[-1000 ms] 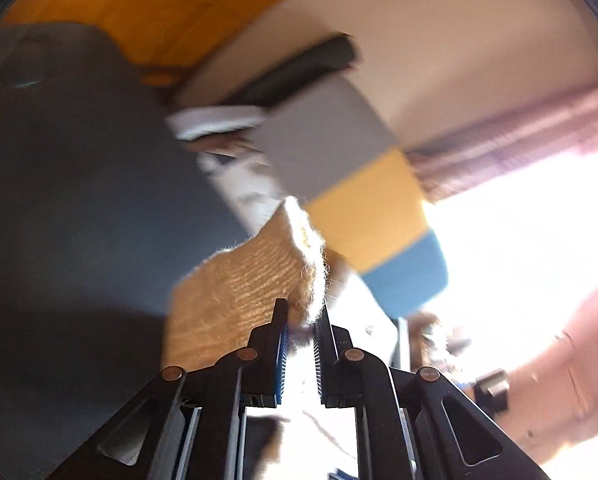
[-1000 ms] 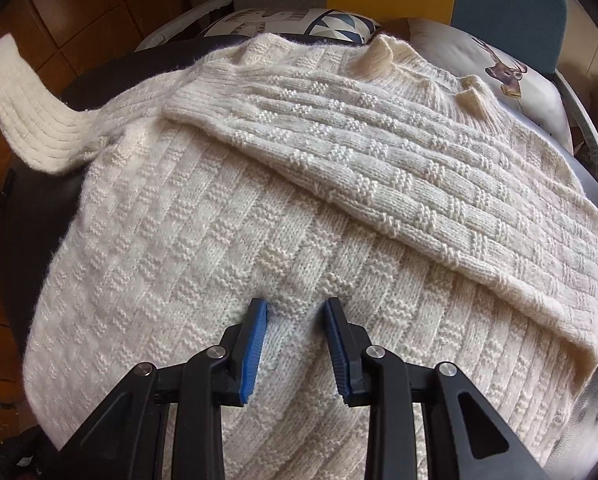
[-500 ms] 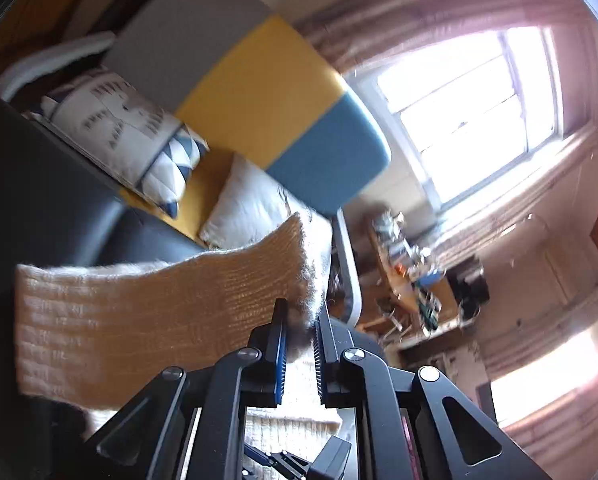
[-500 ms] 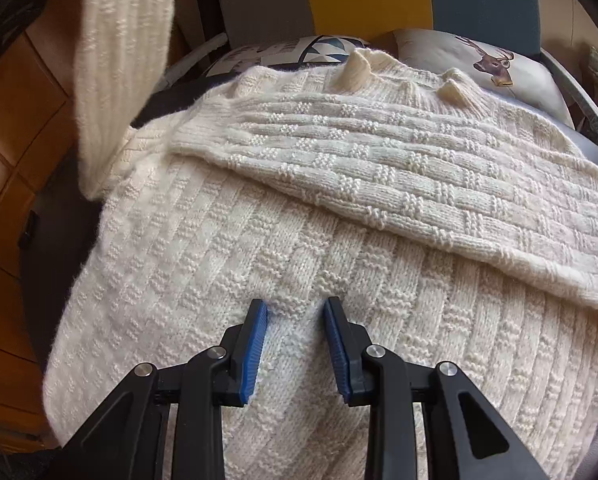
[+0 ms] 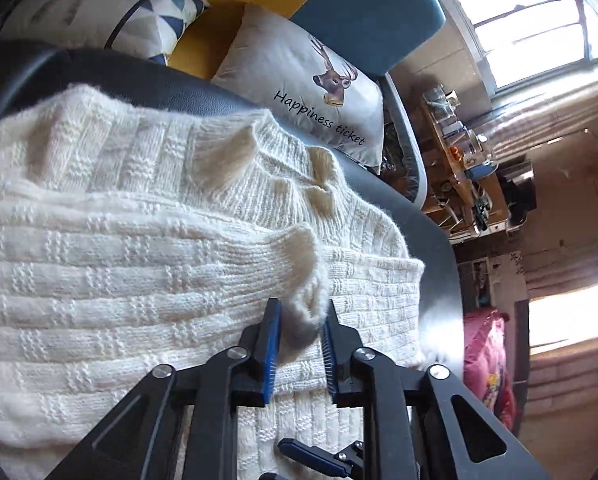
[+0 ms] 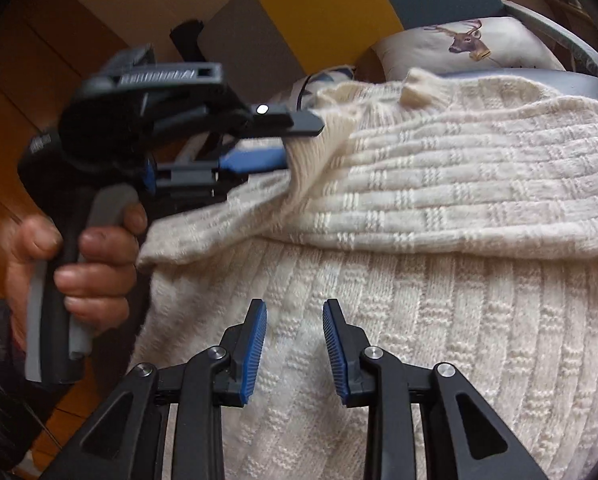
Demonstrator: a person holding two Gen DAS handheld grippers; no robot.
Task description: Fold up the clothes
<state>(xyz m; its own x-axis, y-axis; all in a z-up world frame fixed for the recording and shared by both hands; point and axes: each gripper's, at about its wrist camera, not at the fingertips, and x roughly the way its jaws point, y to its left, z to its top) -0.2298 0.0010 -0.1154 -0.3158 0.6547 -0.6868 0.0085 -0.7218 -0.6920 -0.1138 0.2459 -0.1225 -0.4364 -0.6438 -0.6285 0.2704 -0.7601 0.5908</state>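
Sweater [image 5: 139,264]: cream, chunky knit in a block pattern, spread flat over a dark padded surface [image 5: 167,92], one per view.
Left wrist view, sleeve [image 5: 227,256]: laid across the chest, ribbed cuff [image 5: 303,280] at its end.
Left wrist view, collar [image 5: 235,148]: ribbed, standing up near the far edge of the sweater.
Left wrist view, left gripper [image 5: 299,320]: jaws opening, narrow gap, cuff between the blue pads, fuzz brushing them but no visible pinch.
Left wrist view, cushions: two, one with a deer print [image 5: 311,96] just behind the dark surface, one with blue triangles [image 5: 159,16] beside it.
Left wrist view, chair back [image 5: 363,12]: yellow and teal panels behind the cushions.
Left wrist view, window [image 5: 531,20]: bright, upper right, cluttered desk [image 5: 459,160] below it.
Left wrist view, right gripper [image 5: 319,460]: only a blue-padded tip at the bottom edge.
Right wrist view, sweater [image 6: 419,320]: fills the middle and right, sleeve [image 6: 439,184] folded across the upper body.
Right wrist view, right gripper [image 6: 295,344]: jaws parted a little, nothing between the pads, hovering over the lower body of the sweater.
Right wrist view, left gripper [image 6: 295,144]: blurred, at the sleeve cuff [image 6: 319,148], cuff end between its two fingers.
Right wrist view, hand [image 6: 71,272]: one, wrapped round the left gripper's handle, dark sleeve at the wrist.
Right wrist view, deer cushion [image 6: 459,48]: one, behind the collar.
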